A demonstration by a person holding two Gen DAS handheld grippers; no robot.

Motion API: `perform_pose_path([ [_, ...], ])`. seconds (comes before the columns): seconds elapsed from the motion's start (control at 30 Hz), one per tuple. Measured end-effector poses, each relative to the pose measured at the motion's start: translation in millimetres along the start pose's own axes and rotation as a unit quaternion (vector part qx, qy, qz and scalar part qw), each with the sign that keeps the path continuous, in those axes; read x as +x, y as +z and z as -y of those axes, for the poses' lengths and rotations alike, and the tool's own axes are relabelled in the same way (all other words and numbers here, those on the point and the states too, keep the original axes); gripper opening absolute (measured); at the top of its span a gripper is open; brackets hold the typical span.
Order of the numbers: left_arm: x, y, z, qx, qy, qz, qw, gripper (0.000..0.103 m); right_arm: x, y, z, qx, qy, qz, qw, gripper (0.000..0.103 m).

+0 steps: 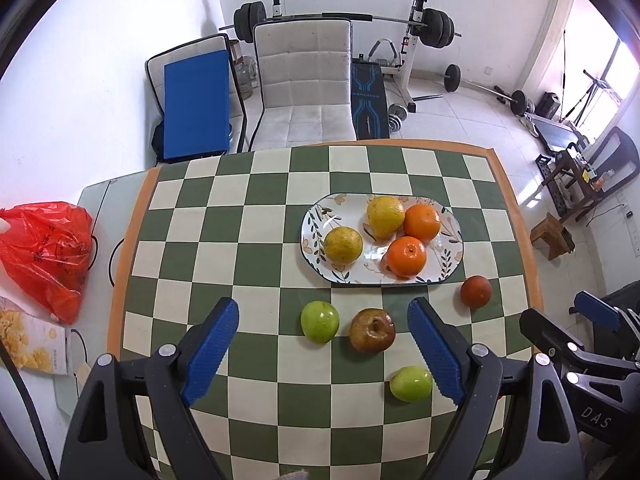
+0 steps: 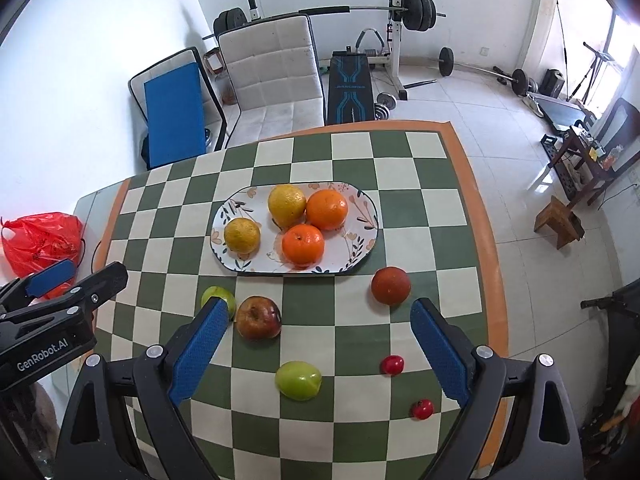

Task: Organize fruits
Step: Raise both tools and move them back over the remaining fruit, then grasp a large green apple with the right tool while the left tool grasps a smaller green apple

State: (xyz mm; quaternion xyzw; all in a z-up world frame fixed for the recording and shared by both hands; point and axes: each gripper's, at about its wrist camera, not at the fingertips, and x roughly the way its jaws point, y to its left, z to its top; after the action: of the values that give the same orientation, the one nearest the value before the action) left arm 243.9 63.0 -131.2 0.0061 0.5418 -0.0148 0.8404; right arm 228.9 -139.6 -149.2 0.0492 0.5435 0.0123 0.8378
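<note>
Item: loose fruit awaiting the plate; both hand-held grippers spread, nothing held.

Plate (image 2: 366, 222) on the checked table (image 2: 432, 208) carries two yellow citrus and two oranges. Off the plate, on the near side: brown apple (image 2: 258, 317), green apple (image 1: 319, 321) just beside it, second green apple (image 2: 298, 380) nearer the cameras, dark red fruit (image 2: 391, 285) toward the right, two small red fruits (image 2: 392, 365) nearest. Left hand-held gripper (image 1: 324, 350) hovers over the brown and green apples; right hand-held gripper (image 2: 316, 354) hovers over the second green apple. Handling, as judged: take one fruit at a time, centre it between the pads, close gently on round skin, set it on bare plate so nothing rolls.
</note>
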Motion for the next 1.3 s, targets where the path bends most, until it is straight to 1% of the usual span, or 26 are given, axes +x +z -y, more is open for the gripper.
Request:
perform_pose_path([
  [0.1,2,-3,-2,-0.005,0.011,-0.002,0.9999,0.086,7,-7,1,0.006,0.005,-0.008,1.000,0.095],
  [0.13,6,-4,-4,-0.005,0.016,-0.006,0.9998,0.088,13,-11,1,0.009,0.008,-0.016,1.000,0.095],
  [0.17,10,-6,-5,-0.005,0.024,-0.012,0.9996,0.098,22,-16,2,0.012,0.012,-0.032,0.999,0.095],
  [0.2,17,-9,-8,-0.004,0.036,-0.019,0.9992,0.101,34,-21,3,0.018,0.020,-0.047,0.999,0.095],
  [0.27,32,-17,-14,-0.005,0.058,-0.034,0.9978,0.101,60,-33,5,0.028,0.031,-0.080,0.996,0.095],
  [0.3,38,-20,-18,-0.007,0.065,-0.042,0.9970,0.101,81,-43,5,0.032,0.034,-0.108,0.993,0.095],
  [0.33,49,-25,-22,-0.008,0.073,-0.057,0.9957,0.101,95,-49,6,0.036,0.038,-0.124,0.991,0.095],
  [0.37,60,-30,-27,-0.009,0.081,-0.074,0.9939,0.101,116,-60,6,0.041,0.044,-0.151,0.987,0.095],
  [0.43,77,-39,-33,-0.012,0.092,-0.101,0.9905,0.101,145,-79,6,0.049,0.052,-0.186,0.980,0.095],
  [0.53,103,-49,-43,-0.026,0.094,-0.141,0.9852,0.101,187,-104,3,0.059,0.063,-0.233,0.969,0.095],
  [0.63,129,-52,-48,-0.050,0.077,-0.179,0.9795,0.101,215,-121,-1,0.057,0.065,-0.255,0.963,0.092],
  [0.67,137,-51,-49,-0.058,0.071,-0.189,0.9776,0.101,222,-125,-3,0.051,0.064,-0.259,0.962,0.084],
  [0.7,146,-49,-49,-0.068,0.061,-0.198,0.9759,0.101,226,-127,-6,0.041,0.063,-0.260,0.963,0.072],
  [0.73,158,-46,-50,-0.082,0.046,-0.211,0.9729,0.101,228,-128,-9,0.030,0.057,-0.259,0.964,0.067],
  [0.83,187,-37,-49,-0.103,0.021,-0.237,0.9656,0.101,226,-130,-12,0.005,0.045,-0.254,0.966,0.066],
  [0.9,208,-30,-48,-0.111,0.012,-0.251,0.9614,0.101,224,-129,-4,0.008,0.044,-0.252,0.967,0.066],
  [1.0,233,-25,-42,-0.099,0.008,-0.273,0.9569,0.101,223,-127,11,0.017,0.040,-0.255,0.966,0.066],
  [1.07,244,-24,-36,-0.085,0.000,-0.279,0.9564,0.101,226,-126,16,0.021,0.039,-0.259,0.965,0.066],
  [1.1,248,-24,-33,-0.077,-0.001,-0.280,0.9570,0.096,227,-127,20,0.026,0.043,-0.261,0.964,0.066],
  [1.13,252,-25,-30,-0.072,-0.005,-0.281,0.9569,0.089,227,-127,22,0.029,0.047,-0.262,0.963,0.066],
  [1.17,254,-26,-29,-0.073,-0.016,-0.282,0.9564,0.076,228,-127,23,0.030,0.049,-0.264,0.963,0.066],
  [1.2,256,-28,-27,-0.080,-0.036,-0.284,0.9547,0.064,229,-128,23,0.031,0.050,-0.264,0.963,0.066],
  [1.27,255,-31,-21,-0.078,-0.049,-0.287,0.9534,0.052,229,-128,24,0.034,0.052,-0.264,0.963,0.066],
  [1.3,253,-33,-16,-0.065,-0.043,-0.284,0.9555,0.052,229,-128,25,0.036,0.053,-0.264,0.962,0.066],
])
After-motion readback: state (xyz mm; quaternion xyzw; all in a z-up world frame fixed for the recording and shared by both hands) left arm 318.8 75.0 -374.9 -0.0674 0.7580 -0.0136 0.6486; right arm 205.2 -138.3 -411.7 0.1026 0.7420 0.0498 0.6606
